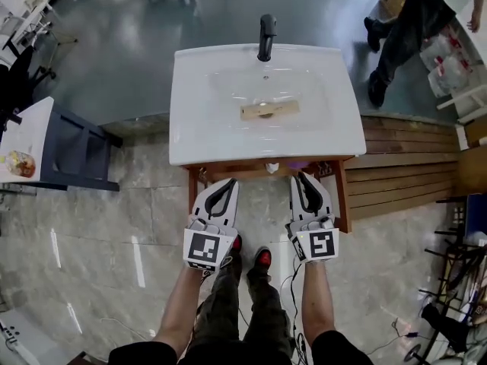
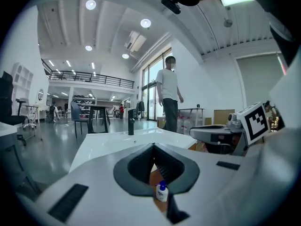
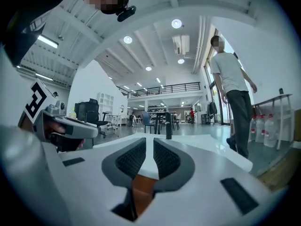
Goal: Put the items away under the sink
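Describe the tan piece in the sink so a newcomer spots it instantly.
Find the white sink top in the middle of the room. In front of its black faucet, a tan strip lies flat in the basin. It is the only loose thing there.

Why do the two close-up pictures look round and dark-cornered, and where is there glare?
Left gripper view: a wide lens bends the white beamed ceiling into arcs and blackens the corners; the round ceiling lamps burn out white. Right gripper view: same bowed look, plus a mosaic patch at the top, added afterwards. Head view: the glossy grey stone floor carries streaks of lamp glare.
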`<state>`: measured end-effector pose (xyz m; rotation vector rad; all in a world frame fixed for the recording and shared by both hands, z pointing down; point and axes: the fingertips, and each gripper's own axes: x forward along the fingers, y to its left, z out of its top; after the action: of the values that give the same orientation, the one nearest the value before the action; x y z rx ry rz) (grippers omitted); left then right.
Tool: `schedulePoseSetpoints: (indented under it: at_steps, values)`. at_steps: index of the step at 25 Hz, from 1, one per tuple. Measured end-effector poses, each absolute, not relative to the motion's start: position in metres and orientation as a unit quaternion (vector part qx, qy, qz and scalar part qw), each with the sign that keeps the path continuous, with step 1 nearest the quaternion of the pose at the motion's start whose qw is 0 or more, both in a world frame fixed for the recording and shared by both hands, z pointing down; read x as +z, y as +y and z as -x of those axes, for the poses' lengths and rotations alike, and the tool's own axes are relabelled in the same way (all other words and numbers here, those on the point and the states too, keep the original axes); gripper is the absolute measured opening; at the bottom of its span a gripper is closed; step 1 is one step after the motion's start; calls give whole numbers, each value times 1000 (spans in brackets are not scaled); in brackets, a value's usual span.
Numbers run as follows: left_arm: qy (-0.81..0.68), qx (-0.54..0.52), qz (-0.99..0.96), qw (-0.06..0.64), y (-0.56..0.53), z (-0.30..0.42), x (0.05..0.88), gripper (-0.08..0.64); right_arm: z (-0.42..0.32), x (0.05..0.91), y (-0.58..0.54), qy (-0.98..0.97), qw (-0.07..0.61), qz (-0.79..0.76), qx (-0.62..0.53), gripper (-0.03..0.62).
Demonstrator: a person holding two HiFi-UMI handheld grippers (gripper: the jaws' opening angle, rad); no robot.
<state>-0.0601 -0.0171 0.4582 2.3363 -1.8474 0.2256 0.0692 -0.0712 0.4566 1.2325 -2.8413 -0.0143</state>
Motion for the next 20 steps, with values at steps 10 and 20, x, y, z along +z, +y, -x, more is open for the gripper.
schedulePoseSetpoints:
  at_steps: [10,20]
  values:
    - [-605,81,-790,58,-7,62,367,6,-86,358,-55,-909,11,-416,-12,52]
    - [-583,94,-805,54,18,49,329,6,-105,328,-21,-898,20,-439,-3,52]
